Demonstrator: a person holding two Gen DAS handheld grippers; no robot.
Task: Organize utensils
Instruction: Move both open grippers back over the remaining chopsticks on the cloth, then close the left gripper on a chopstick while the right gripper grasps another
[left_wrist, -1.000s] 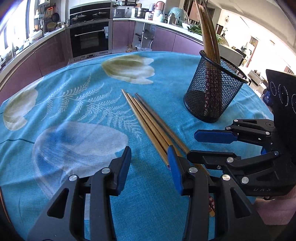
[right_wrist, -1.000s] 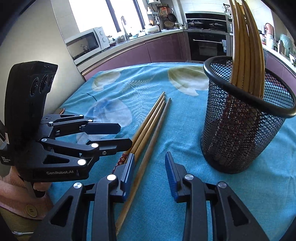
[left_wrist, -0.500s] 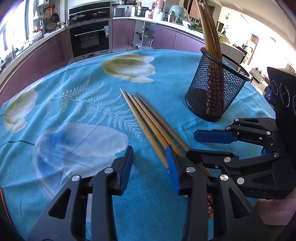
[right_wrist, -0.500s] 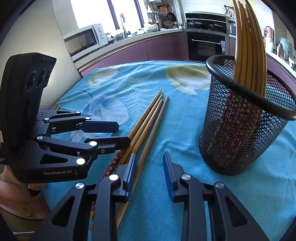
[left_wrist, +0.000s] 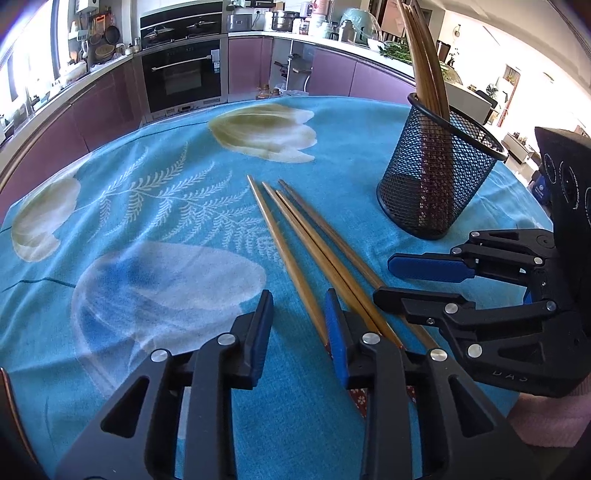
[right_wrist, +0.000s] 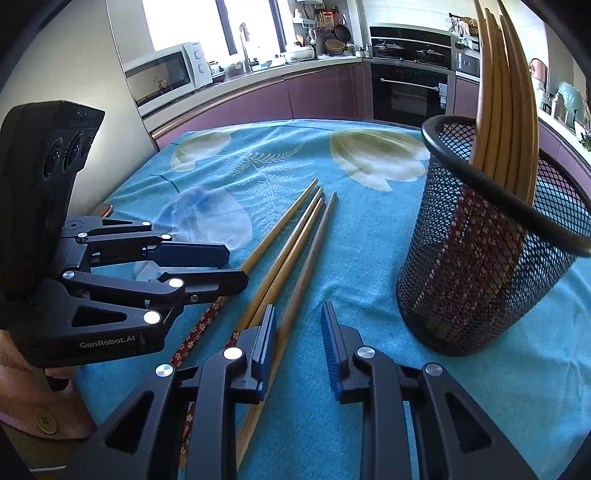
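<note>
A: What had just changed?

B: Both pairs of jaws had been closing, yet each stood part open and gripped nothing. The left gripper hovered low over the blue flowered cloth of the worktop, with the nearest loose chopstick running in between its pads, untouched. The right gripper sat just right of the outermost chopstick, only cloth in its gap.

A: Where were the utensils?

B: Four loose chopsticks lay side by side on the cloth, tips pointing away. A black mesh holder stood well to their right with several chopsticks already upright in it.

A: And for the task?

B: I'd judge a pickup was being lined up; none of the four had been lifted.

A: Anything hard to see?

B: The patterned handle ends ran under the grippers, the standing chopsticks were cut off at the top, and only a pink sleeve of the person showed.
</note>
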